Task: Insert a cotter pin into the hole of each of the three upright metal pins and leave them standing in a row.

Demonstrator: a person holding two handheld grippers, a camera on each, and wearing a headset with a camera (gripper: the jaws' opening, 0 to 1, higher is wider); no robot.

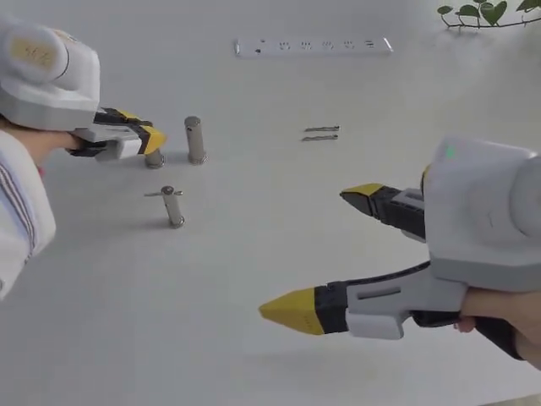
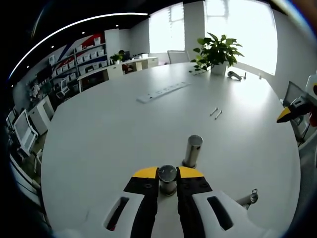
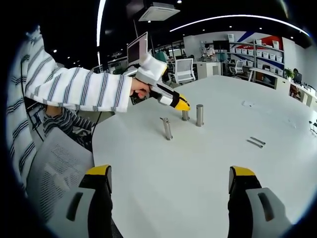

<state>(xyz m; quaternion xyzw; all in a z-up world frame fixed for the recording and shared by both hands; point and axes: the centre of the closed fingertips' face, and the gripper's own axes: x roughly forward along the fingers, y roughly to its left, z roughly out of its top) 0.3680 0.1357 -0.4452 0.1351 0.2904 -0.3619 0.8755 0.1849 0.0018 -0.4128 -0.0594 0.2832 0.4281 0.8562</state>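
currently one upright metal pin (image 2: 168, 185) is clamped in the left gripper (image 2: 167, 174), a second pin (image 1: 195, 139) just beside it, a third pin (image 1: 174, 210) nearer with a cotter pin (image 1: 157, 194) through its top, two loose cotter pins (image 1: 321, 133) lying farther right on the surface (image 1: 237, 279), the right gripper (image 1: 323, 252) hovering wide open.

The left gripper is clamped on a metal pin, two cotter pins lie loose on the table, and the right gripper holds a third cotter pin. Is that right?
Not quite. The right gripper holds nothing: its jaws stand wide apart and empty, as the right gripper view shows. The left gripper is clamped on a metal pin, and two cotter pins lie loose on the table.
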